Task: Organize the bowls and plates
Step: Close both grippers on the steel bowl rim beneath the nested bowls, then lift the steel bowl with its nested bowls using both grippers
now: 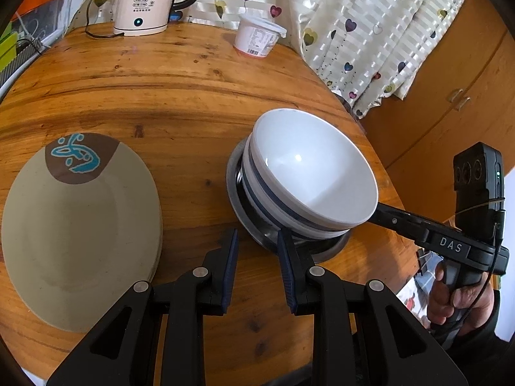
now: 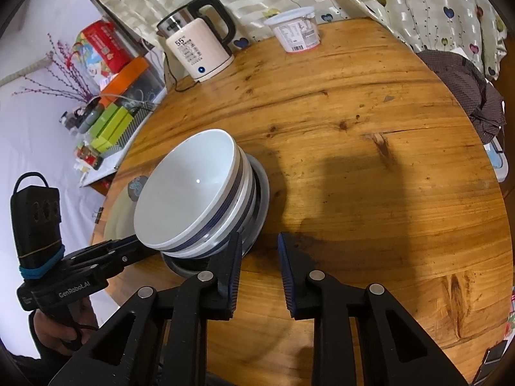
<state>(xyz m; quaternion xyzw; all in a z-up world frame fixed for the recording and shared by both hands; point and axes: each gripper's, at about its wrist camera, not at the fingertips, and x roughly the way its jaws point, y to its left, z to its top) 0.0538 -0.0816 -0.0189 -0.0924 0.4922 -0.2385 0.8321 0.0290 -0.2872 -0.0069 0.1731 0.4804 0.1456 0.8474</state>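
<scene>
**Inspector:** Your stack of white bowls (image 1: pixel 309 173) sits in a metal dish (image 1: pixel 238 199) near the table's (image 1: pixel 161 90) right edge. The beige plates (image 1: pixel 80 231) lie flat toward the left edge, well apart from the bowls.

**Operator:** And the tools?

**Inspector:** Your left gripper (image 1: pixel 257 257) is parted and holds nothing, hovering just in front of the dish. Your right gripper (image 2: pixel 259 260) is likewise parted and empty beside the stack. In the other view its tips disappear behind the bowl rim, so contact there cannot be confirmed.

**Operator:** How will the bowls handle?

**Inspector:** I judge them glazed ceramic: stiff, slick, breakable, and heavy as a stack. Take hold across the rim of the top bowl, one finger inside, one outside. The plates are thin-edged and flat on the wood; getting a finger under them looks awkward.

**Operator:** Anything unclear?

**Inspector:** The bowl count is uncertain, the dish bottom is hidden, and the plate count cannot be read.
</scene>
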